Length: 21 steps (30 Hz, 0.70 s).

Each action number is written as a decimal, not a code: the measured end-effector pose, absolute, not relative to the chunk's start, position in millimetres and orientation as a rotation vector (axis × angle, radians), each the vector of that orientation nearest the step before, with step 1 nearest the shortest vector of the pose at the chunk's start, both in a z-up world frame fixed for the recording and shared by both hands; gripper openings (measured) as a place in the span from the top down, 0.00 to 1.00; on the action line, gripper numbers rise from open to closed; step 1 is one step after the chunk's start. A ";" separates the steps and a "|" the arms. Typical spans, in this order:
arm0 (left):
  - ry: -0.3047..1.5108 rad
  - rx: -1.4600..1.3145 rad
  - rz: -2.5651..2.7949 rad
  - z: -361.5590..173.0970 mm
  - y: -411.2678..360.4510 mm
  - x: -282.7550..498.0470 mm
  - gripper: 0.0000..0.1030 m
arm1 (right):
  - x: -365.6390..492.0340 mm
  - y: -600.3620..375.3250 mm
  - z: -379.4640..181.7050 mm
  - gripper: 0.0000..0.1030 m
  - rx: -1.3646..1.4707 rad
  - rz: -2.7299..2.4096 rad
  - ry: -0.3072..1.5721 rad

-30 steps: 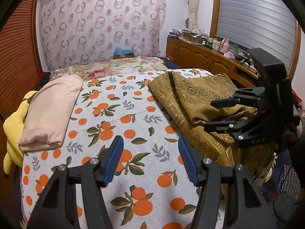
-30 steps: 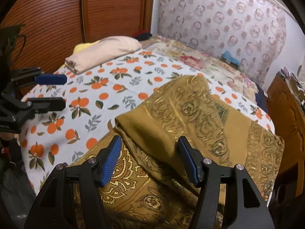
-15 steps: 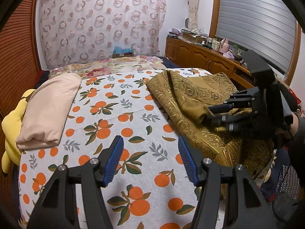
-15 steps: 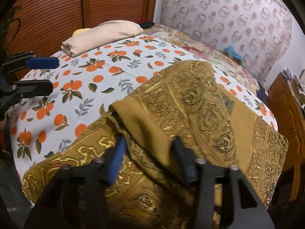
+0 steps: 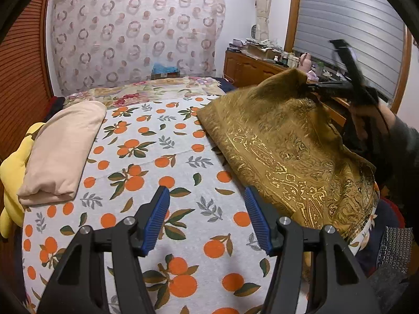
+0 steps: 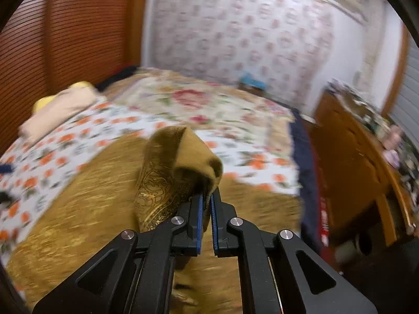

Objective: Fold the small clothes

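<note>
Lying draped over the right side of the bed, an olive-gold cloth (image 5: 293, 154) with shiny gold paisley print, soft and heavy-looking, one corner being lifted into a peak. Pinching that corner between blue ribbed pads, the right gripper (image 6: 206, 204), jaws having just been closing and now nearly together on a rolled fold of the cloth (image 6: 178, 172); showing in the left view too, the right gripper (image 5: 310, 87), blurred, held by a person's hand (image 5: 371, 120) in a dark sleeve. Hovering low over the bedsheet (image 5: 157, 162), white cotton printed with oranges and leaves, the left gripper (image 5: 205, 218), jaws standing about half apart and gripping nothing. Stretching between the cloth's left edge and the folded beige garment (image 5: 62, 151) at the far left, a broad bare strip of sheet. Peeking from under the beige garment, something yellow (image 5: 10, 183). Crowding the right edge of the bed, a wooden cabinet (image 5: 251, 68) cluttered on top; closing off the far end, a ring-patterned curtain (image 5: 136, 34).
</note>
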<state>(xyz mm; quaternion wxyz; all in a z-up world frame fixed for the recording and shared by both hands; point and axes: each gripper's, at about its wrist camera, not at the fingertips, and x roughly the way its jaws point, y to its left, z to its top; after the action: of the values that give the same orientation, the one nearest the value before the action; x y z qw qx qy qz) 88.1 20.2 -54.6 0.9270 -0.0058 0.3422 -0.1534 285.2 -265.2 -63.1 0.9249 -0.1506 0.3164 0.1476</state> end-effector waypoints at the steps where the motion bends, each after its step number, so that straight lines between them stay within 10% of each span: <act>1: 0.702 -0.013 -0.317 -55.0 18.5 88.3 0.43 | 299.5 -276.6 -63.7 0.97 -0.295 0.265 0.668; 21: 0.718 -0.014 -0.384 -63.2 -3.4 82.8 0.43 | 183.2 -314.4 -95.7 0.59 -0.173 0.302 0.751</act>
<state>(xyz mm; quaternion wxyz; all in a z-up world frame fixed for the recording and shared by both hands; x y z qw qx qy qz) 82.8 -3.4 -63.2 0.9183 -0.0070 0.3491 -0.1868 183.2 -314.4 -95.7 0.9156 -0.0839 0.3648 0.1469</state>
